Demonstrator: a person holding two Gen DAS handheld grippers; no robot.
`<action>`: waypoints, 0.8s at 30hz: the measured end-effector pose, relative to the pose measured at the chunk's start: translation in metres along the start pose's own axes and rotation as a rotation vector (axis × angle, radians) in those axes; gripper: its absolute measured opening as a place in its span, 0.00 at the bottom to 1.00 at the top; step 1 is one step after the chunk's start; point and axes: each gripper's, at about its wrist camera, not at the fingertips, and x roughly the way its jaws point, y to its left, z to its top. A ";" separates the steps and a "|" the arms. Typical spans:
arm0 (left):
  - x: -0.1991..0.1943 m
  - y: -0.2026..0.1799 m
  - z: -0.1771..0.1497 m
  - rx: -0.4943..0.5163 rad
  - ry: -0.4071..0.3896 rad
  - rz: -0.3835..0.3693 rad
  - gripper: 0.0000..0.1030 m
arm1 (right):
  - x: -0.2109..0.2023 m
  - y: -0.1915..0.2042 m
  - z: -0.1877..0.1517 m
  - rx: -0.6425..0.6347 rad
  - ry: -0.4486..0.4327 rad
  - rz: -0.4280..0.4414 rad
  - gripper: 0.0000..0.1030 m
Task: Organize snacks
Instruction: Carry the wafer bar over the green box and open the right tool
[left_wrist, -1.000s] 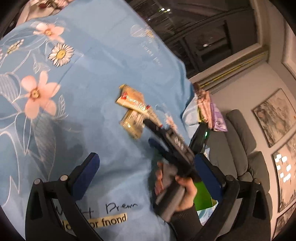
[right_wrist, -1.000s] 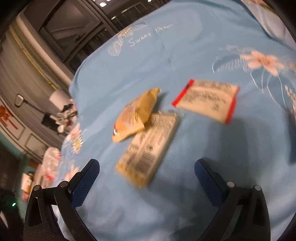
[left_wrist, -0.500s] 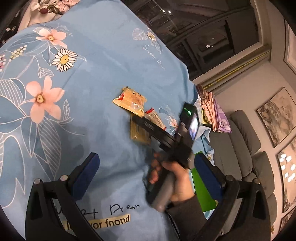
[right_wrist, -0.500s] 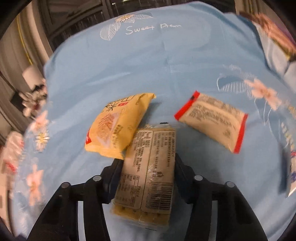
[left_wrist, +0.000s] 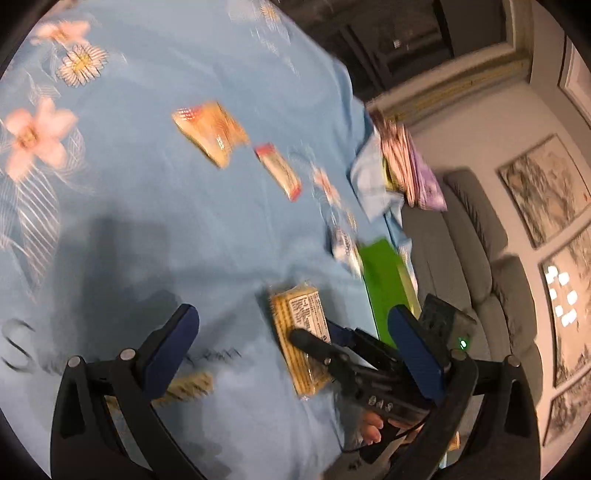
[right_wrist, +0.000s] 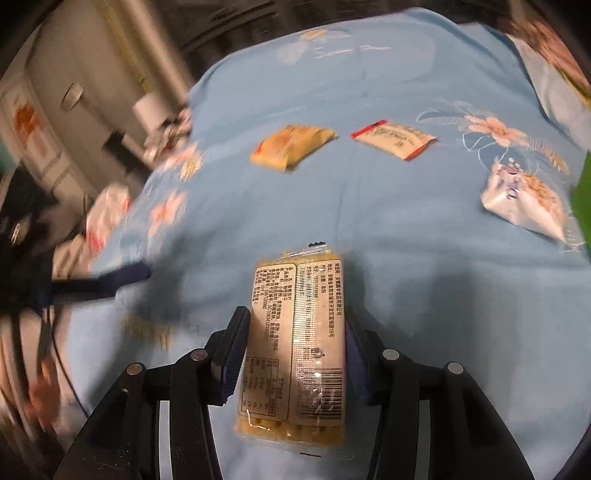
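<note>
Pinched between your right gripper's (right_wrist: 295, 354) 2 jaws is the flat, clear-wrapped packet of yellow crackers with a white printed label (right_wrist: 298, 339); they have just been closing and now press its long edges. You hold it lengthwise, so most of the pack lies between the arms and only the far end sticks out. That suits a thin, stiff pack: gripping the edges keeps it from bending or sliding.

Your left gripper (left_wrist: 291, 350) stands with its blue pads spread wide and nothing between them, hovering low over the light blue flowered bedsheet (left_wrist: 184, 229). From its view, the cracker packet sits just past your right gripper, over the sheet and near the bright green flat item (left_wrist: 384, 284) at the bed's edge. Motion blur makes it hard to say whether the packet touches the sheet or is carried just above it.

3 other snacks lie well apart on the sheet:
- a puffy orange-yellow pouch (right_wrist: 291, 146)
- a slim white sachet with red ends (right_wrist: 393, 138) beside it
- a white and blue crinkled bag (right_wrist: 524, 201) near the green item

Judging by this, 1 snack is in hand, and the rest are yet to be gathered.
</note>
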 end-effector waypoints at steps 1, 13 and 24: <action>0.007 -0.002 -0.005 0.000 0.030 -0.018 0.99 | -0.004 0.000 -0.006 -0.024 0.001 0.010 0.49; 0.055 -0.006 -0.024 -0.053 0.188 -0.156 0.99 | -0.023 -0.036 -0.029 0.140 -0.102 0.284 0.49; 0.070 -0.016 -0.024 0.016 0.232 -0.078 0.89 | -0.005 -0.019 -0.027 0.068 -0.064 0.260 0.49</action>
